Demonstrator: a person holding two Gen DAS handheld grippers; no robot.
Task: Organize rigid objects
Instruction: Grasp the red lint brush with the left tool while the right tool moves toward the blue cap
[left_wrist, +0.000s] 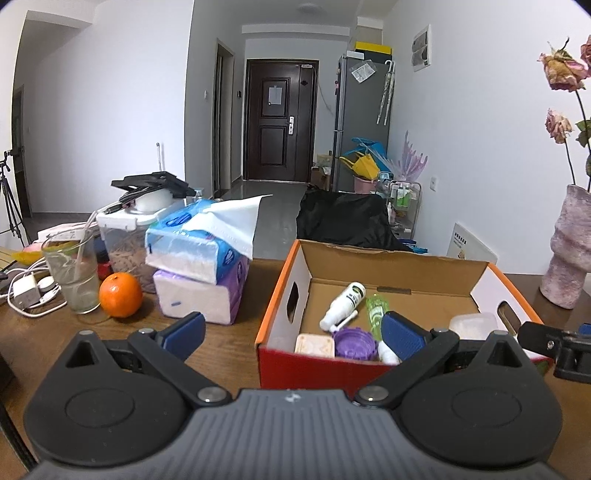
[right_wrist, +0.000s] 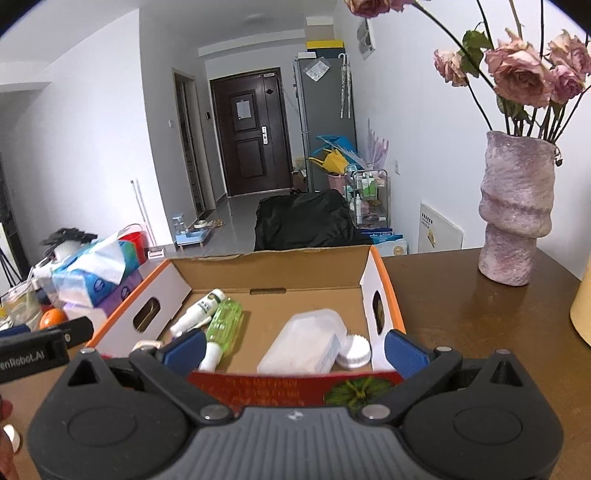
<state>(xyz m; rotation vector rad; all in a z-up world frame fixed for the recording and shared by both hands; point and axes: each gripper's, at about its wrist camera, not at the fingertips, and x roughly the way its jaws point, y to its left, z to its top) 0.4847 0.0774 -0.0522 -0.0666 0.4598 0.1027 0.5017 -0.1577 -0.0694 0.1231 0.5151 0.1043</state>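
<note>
An open cardboard box (left_wrist: 402, 267) with orange rims and a red front stands on the wooden table; it also shows in the right wrist view (right_wrist: 273, 271). Inside lie a white bottle (left_wrist: 343, 304), a green-handled tool (right_wrist: 223, 321), a purple ridged lid (left_wrist: 354, 341), a cream square piece (left_wrist: 314, 345), a frosted plastic case (right_wrist: 306, 343) and a white round cap (right_wrist: 354, 350). My left gripper (left_wrist: 293, 334) is open and empty before the box's front left corner. My right gripper (right_wrist: 295, 347) is open and empty, its fingers at the box's front wall.
An orange (left_wrist: 120, 290), a glass with a straw (left_wrist: 74, 271), stacked tissue packs (left_wrist: 201, 266), a lidded food container (left_wrist: 125, 236) and a charger with cables (left_wrist: 26, 290) sit left of the box. A pink vase with dried roses (right_wrist: 515, 210) stands right.
</note>
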